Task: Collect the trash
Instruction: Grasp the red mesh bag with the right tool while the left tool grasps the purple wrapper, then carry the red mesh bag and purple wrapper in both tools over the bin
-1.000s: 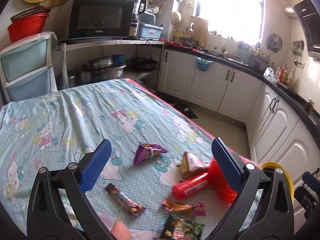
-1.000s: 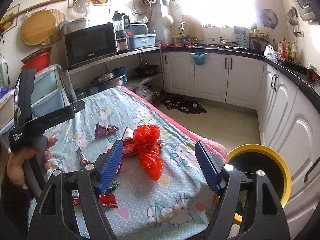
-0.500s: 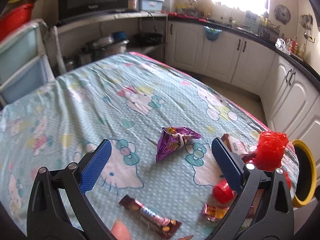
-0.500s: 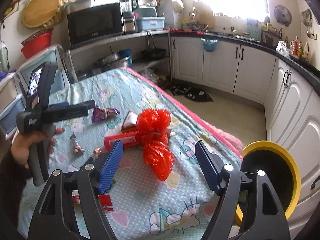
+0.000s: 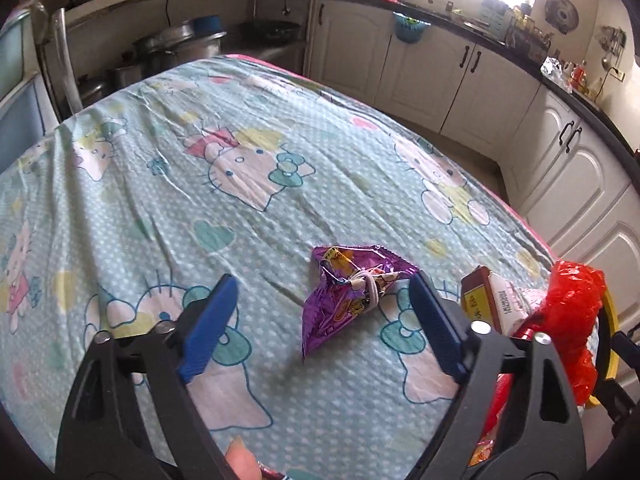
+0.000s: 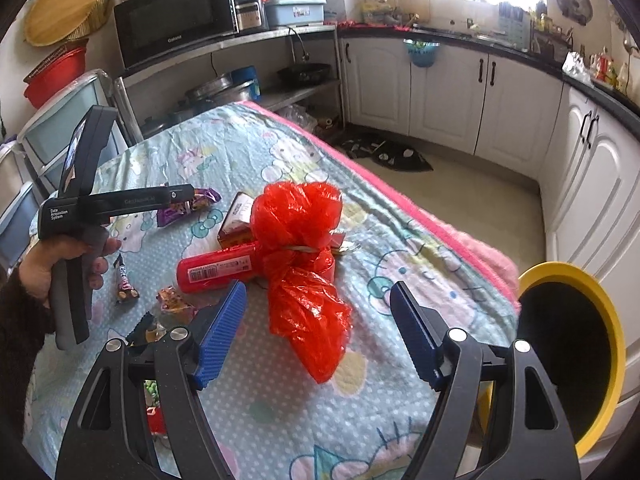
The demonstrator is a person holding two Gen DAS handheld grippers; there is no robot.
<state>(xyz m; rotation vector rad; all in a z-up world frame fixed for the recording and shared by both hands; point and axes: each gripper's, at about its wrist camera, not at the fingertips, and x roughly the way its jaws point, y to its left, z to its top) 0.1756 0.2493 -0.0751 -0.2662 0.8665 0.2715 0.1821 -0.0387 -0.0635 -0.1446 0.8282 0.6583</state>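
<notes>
A crumpled purple snack wrapper lies on the cartoon-cat tablecloth. My left gripper straddles it with its jaws closing; the blue pads stand clear of the foil. From the right wrist view the left gripper hovers over that wrapper, held by a hand. My right gripper is open just above a knotted red plastic bag, whose lower part lies between the jaws. A red tube, a small box and a chocolate bar wrapper lie nearby.
A black bin with a yellow rim stands on the floor beside the table's right edge. More small wrappers lie near the front left. White cabinets line the far wall, and a shelf with a microwave stands behind the table.
Both grippers sank and pushed forward toward the table. The left one came over the purple wrapper and its jaws narrowed. The right one drew closer to the red bag.
</notes>
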